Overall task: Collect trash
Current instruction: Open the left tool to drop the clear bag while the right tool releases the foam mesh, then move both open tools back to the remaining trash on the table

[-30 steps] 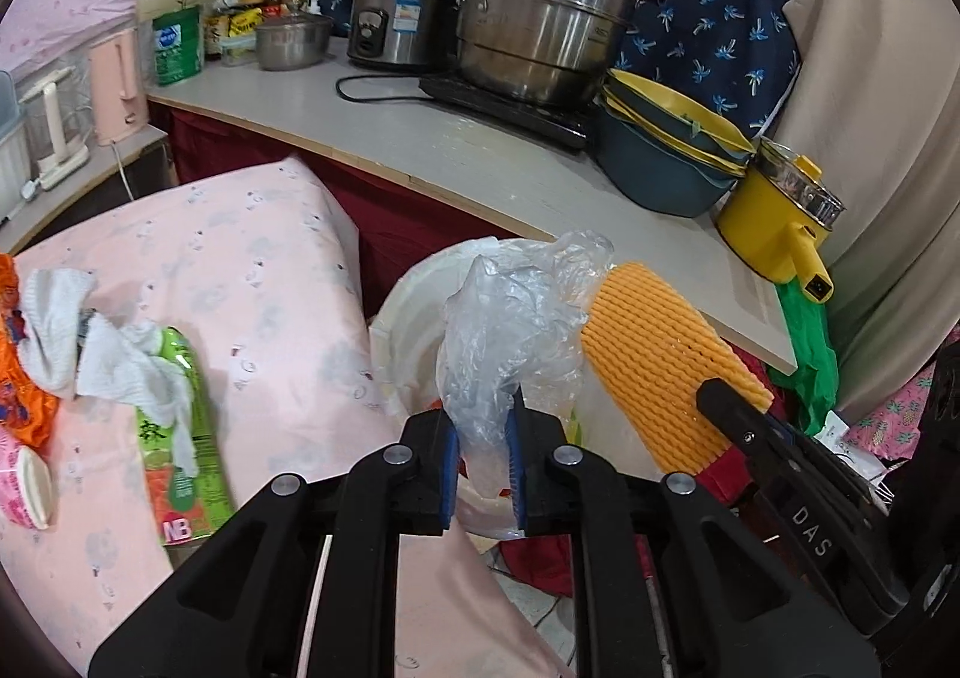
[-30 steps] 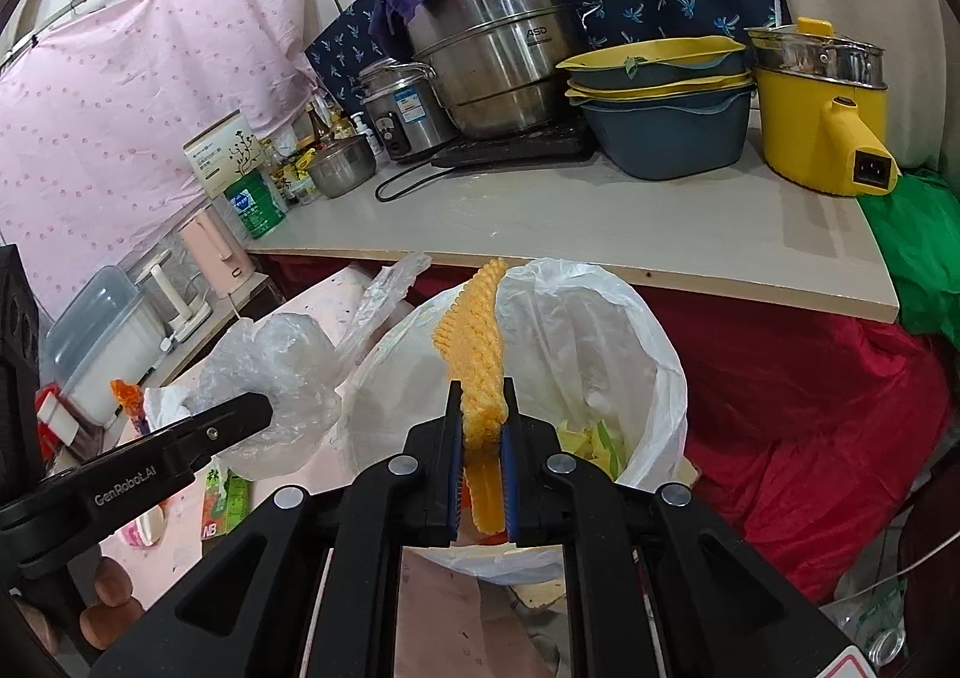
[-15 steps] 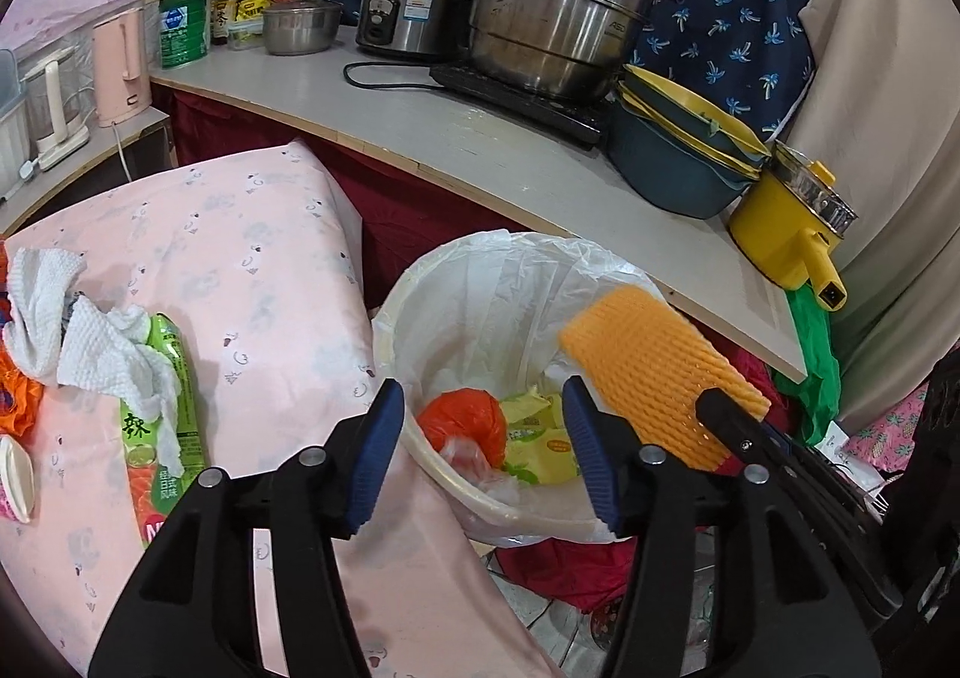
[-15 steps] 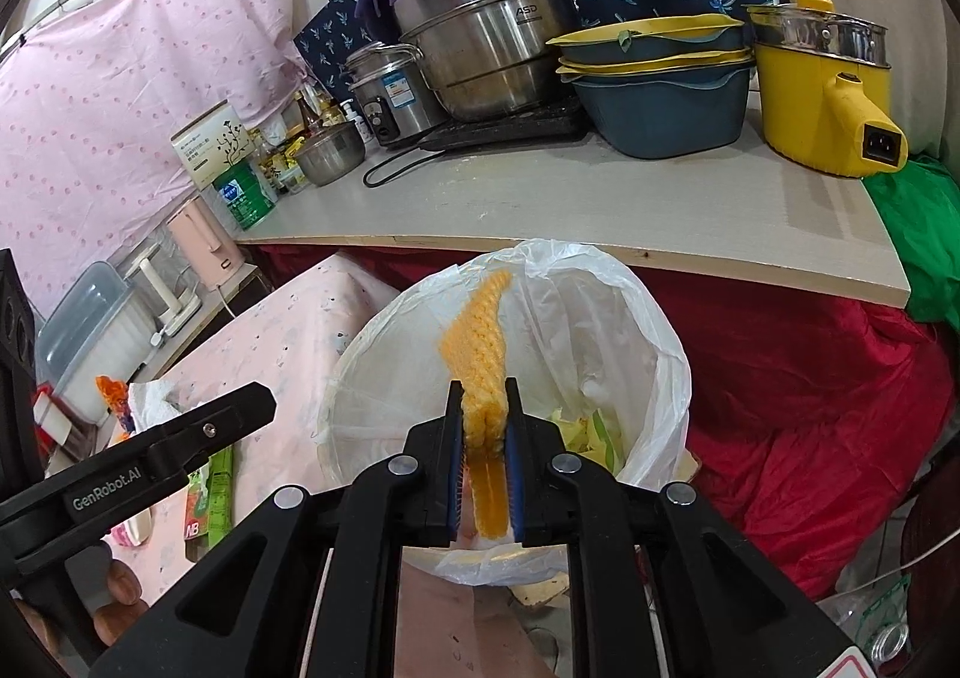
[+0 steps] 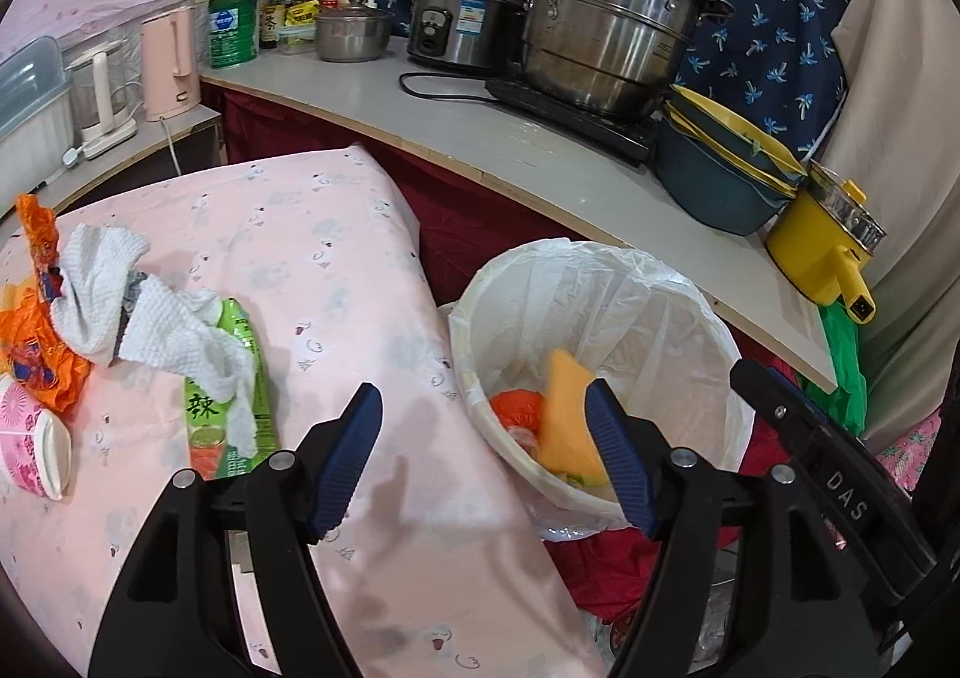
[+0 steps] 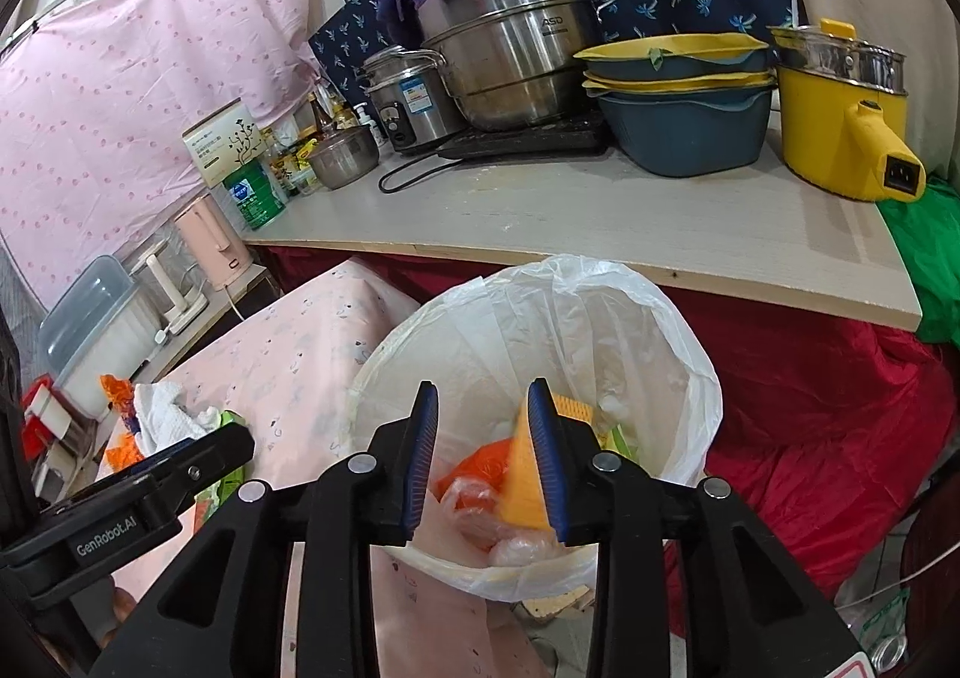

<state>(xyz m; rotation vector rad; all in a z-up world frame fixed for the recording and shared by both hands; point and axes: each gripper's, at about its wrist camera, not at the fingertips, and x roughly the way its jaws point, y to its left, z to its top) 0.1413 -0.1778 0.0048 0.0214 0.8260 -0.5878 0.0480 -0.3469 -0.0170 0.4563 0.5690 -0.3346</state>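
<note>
A white-lined trash bin [image 5: 678, 312] [image 6: 690, 372] stands beside the pink table. An orange foam net [image 5: 564, 420] [image 6: 522, 474] lies in it on an orange bag [image 5: 516, 405] and clear plastic. My left gripper [image 5: 480, 459] is open and empty over the table edge and bin rim. My right gripper [image 6: 483, 456] is open and empty above the bin. On the table lie a white paper towel [image 5: 150, 318], a green snack packet [image 5: 225, 426], an orange wrapper [image 5: 30, 342] and a pink cup [image 5: 30, 447].
A grey counter [image 5: 480, 150] behind the bin holds a large steel pot [image 5: 600, 54], a rice cooker [image 5: 462, 30], stacked blue basins [image 5: 720, 180] and a yellow pot [image 5: 834, 252]. Red cloth [image 6: 810, 408] hangs under the counter. A pink kettle [image 5: 171, 66] stands at left.
My left gripper opened and dropped the clear plastic bag into the bin. My right gripper then opened and the orange foam net fell into the bin.
</note>
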